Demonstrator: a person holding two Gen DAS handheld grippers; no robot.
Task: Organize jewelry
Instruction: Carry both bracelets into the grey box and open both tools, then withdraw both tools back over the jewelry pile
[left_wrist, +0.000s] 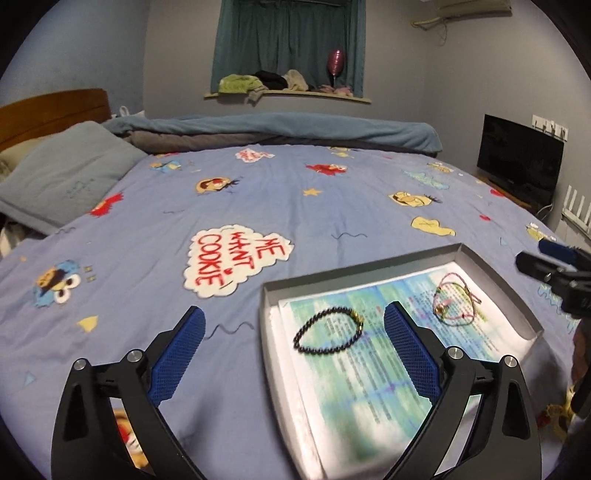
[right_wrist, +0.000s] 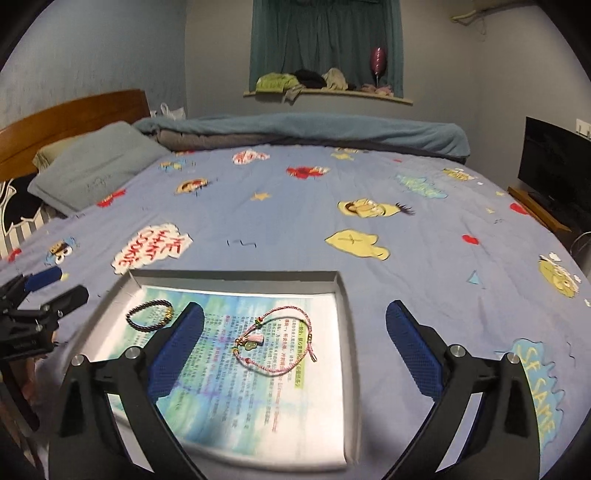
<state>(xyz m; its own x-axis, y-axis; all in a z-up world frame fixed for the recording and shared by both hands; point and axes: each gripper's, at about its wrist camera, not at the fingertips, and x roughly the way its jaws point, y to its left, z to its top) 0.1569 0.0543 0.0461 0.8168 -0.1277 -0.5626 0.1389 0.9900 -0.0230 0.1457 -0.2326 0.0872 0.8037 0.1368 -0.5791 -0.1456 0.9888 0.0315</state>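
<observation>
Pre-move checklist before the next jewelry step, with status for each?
1. Left hand-held gripper open, nothing between its pads: ok.
2. Right hand-held gripper open, nothing held: ok.
3. Beaded bracelet lies inside the tray: ok.
4. Pink cord bracelet lies inside the tray, apart from the beaded one: ok.
5. Both bracelets rest flat on the printed sheet, not tangled: ok.
6. Other jewelry left outside the tray: cannot tell; none shows on the bedspread.
</observation>
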